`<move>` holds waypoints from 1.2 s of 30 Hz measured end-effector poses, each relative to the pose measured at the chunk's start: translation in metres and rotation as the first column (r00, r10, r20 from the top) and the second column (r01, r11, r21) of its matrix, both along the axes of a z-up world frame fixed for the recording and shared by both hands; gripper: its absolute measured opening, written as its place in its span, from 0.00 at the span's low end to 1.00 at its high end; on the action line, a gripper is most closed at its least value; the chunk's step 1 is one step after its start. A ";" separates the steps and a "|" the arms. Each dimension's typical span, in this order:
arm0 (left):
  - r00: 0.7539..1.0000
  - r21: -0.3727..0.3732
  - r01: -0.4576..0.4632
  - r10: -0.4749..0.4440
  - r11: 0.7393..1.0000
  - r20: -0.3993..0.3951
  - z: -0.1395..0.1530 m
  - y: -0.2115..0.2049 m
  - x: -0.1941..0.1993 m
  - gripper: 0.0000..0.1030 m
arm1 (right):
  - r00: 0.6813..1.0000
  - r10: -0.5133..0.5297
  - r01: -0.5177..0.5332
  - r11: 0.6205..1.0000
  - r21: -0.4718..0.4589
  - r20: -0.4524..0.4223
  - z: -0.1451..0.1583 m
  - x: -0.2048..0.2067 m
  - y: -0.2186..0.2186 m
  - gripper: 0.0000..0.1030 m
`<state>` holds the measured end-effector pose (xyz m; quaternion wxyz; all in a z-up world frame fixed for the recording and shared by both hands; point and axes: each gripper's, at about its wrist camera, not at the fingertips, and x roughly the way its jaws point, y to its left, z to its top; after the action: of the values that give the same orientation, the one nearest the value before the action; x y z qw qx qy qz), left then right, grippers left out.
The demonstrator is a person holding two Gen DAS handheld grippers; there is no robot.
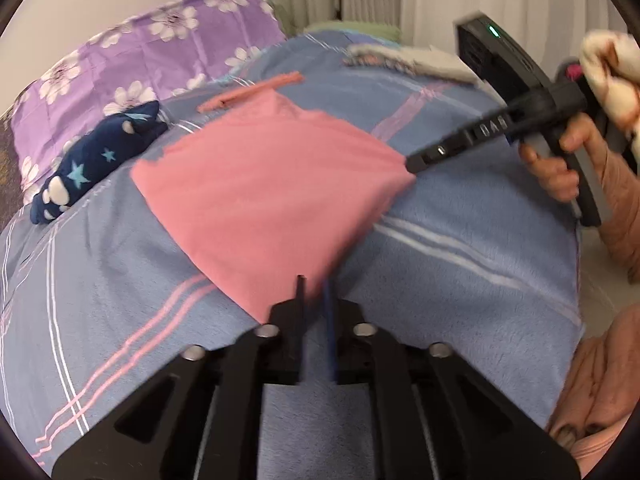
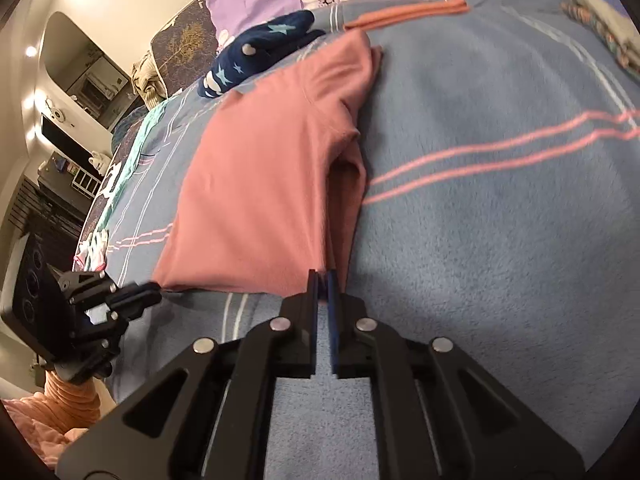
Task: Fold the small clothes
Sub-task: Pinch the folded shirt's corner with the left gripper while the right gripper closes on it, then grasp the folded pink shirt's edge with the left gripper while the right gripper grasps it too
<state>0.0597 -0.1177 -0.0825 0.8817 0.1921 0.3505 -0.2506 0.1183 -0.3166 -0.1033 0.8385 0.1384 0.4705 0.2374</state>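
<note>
Pink garment [image 1: 260,196]: spread flat on the blue plaid blanket [image 1: 460,248], partly folded, one side doubled over along its right edge in the right wrist view; near corners at both grippers.
Left gripper [image 1: 314,286]: at the nearest corner of the pink garment; fingers narrow, a small gap between them, pink cloth blurred at the tips; hard to tell whether the pads press on it.
Right gripper [image 2: 322,280]: at the near right corner of the pink garment; fingers almost together, the folded pink edge pinched between the tips.
Right hand [image 1: 560,168]: wrapped around the right gripper's handle, seen from the left wrist view, peach sleeve behind it.
Navy star-print garment [image 1: 96,160]: bunched beyond the pink garment, by the purple floral pillow [image 1: 148,48], apart from the pink cloth.
Orange strip of cloth [image 1: 252,90]: lying just past the far edge of the pink garment.
Pale patterned cloth [image 1: 408,58]: at the far right of the blanket, well apart from the pink garment.
Blanket: blue with pink and white stripes, covering the whole work surface.
</note>
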 end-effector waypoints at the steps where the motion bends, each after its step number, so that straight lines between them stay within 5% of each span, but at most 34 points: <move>1: 1.000 -0.022 -0.018 0.018 1.000 0.014 0.005 0.003 0.003 0.28 | 1.000 -0.003 0.003 1.000 -0.005 0.017 0.005 -0.002 -0.002 0.10; 4: 0.996 -0.065 -0.085 0.087 0.994 0.033 0.012 0.008 0.018 0.29 | 0.998 0.000 -0.001 1.000 0.017 0.068 0.019 0.001 -0.001 0.10; 7: 0.993 -0.083 -0.118 0.116 0.990 -0.032 0.000 0.008 0.035 0.29 | 0.993 0.044 -0.046 0.999 0.021 0.107 0.021 0.005 0.015 0.10; 10: 0.992 0.011 -0.108 0.109 0.994 -0.067 -0.028 0.001 0.039 0.30 | 0.999 0.052 -0.053 0.996 -0.072 -0.017 -0.013 0.015 0.028 0.10; 14: 0.995 0.046 -0.089 0.090 0.995 -0.033 -0.021 -0.002 0.034 0.43 | 0.998 0.058 -0.058 0.996 -0.061 0.006 -0.010 0.012 0.021 0.07; 18: 0.991 0.023 -0.131 0.130 0.991 0.009 -0.002 0.006 0.044 0.69 | 0.995 -0.009 0.012 0.999 -0.033 0.095 0.022 0.020 0.002 0.51; 20: 0.984 -0.014 -0.174 0.174 0.985 0.027 0.007 0.014 0.053 0.79 | 0.994 -0.018 0.020 1.000 -0.017 0.112 0.030 0.035 -0.005 0.54; 29: 0.928 -0.258 -0.337 0.274 0.905 -0.253 -0.004 0.052 0.139 0.79 | 0.997 -0.016 0.024 0.995 0.095 -0.080 -0.016 0.126 -0.012 0.59; 36: 0.902 -0.308 -0.379 0.274 0.872 -0.334 -0.014 0.054 0.190 0.73 | 0.995 0.068 -0.061 0.994 0.095 -0.073 -0.017 0.154 0.006 0.50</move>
<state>0.2498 -0.0636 -0.0969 0.8730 -0.0756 0.4462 -0.1818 0.2725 -0.3103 -0.1204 0.8045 0.1708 0.4949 0.2803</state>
